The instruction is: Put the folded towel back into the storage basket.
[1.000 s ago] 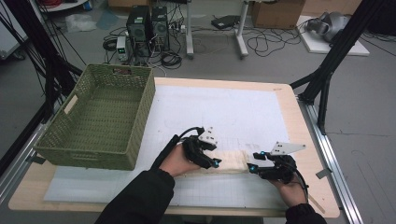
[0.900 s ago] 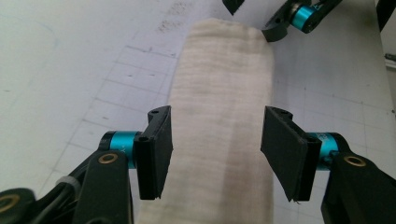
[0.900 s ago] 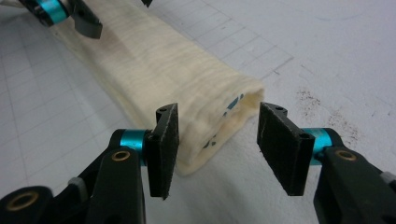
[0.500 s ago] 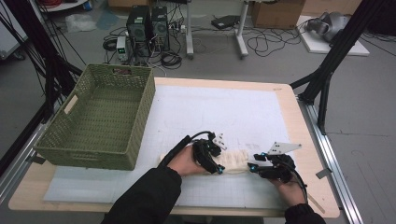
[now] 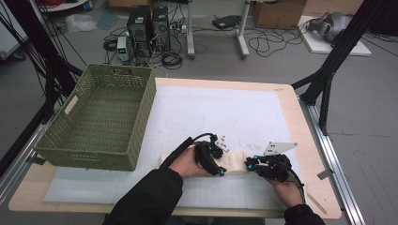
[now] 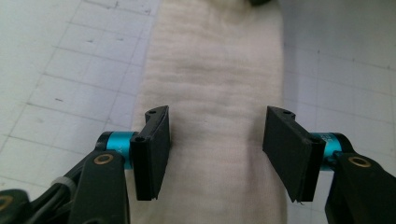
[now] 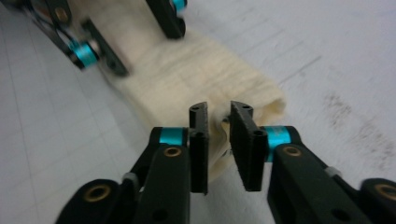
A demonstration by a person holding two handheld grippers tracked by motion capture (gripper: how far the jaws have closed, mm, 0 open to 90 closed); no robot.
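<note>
Up close, right tool [image 7: 218,140] pinches cloth [image 7: 187,79]; left tool [image 6: 217,149] gapes.

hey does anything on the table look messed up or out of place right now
Nothing stands out. The cream cloth lies as a long folded strip on the white mat, the right gripper pinching one end, the left gripper open over it. The green basket sits upright.

Cloth [image 6: 210,93]: we see it cut off at the left gripper view's top and bottom edges. Left gripper [image 7: 130,32]: blurred and cropped in the right gripper view. Forearms: cut off at the high view's bottom.
</note>
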